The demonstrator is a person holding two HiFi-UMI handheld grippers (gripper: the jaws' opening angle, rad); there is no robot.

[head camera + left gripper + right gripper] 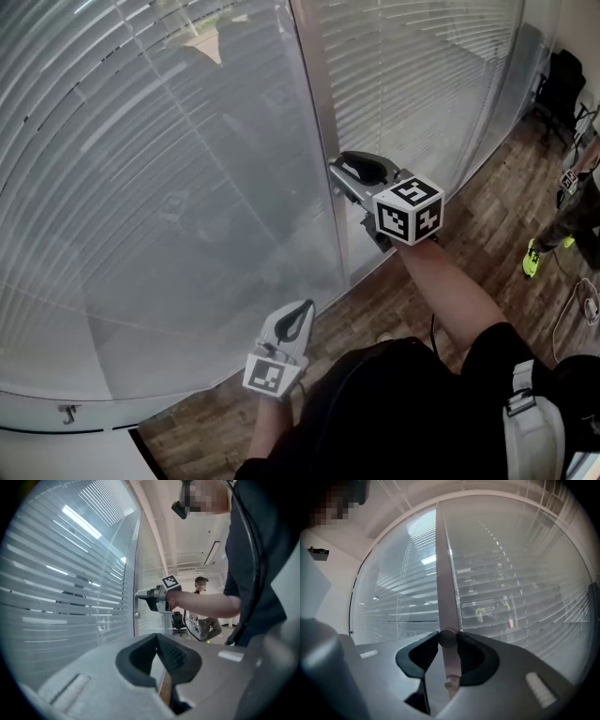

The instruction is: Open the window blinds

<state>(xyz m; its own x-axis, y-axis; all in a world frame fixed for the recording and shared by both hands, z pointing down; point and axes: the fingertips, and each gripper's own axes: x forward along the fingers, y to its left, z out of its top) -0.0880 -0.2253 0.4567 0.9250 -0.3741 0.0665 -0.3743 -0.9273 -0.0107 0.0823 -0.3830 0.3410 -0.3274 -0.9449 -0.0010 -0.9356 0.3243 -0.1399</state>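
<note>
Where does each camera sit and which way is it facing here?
Head view: on the person's head, steeply down at the blinds; shows left tongs, right tongs, right forearm.
Left gripper view: on left tongs, along its shut jaws, beside the blinds; shows right forearm, torso.
Right gripper view: on right tongs, facing the frame post; jaws grip its knob.
Shared: head and left gripper views both show right tongs at the frame post.

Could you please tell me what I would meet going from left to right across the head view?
Left pane of blinds → left gripper → right gripper, closed on a knob → bystander's yellow-green shoe.
</note>
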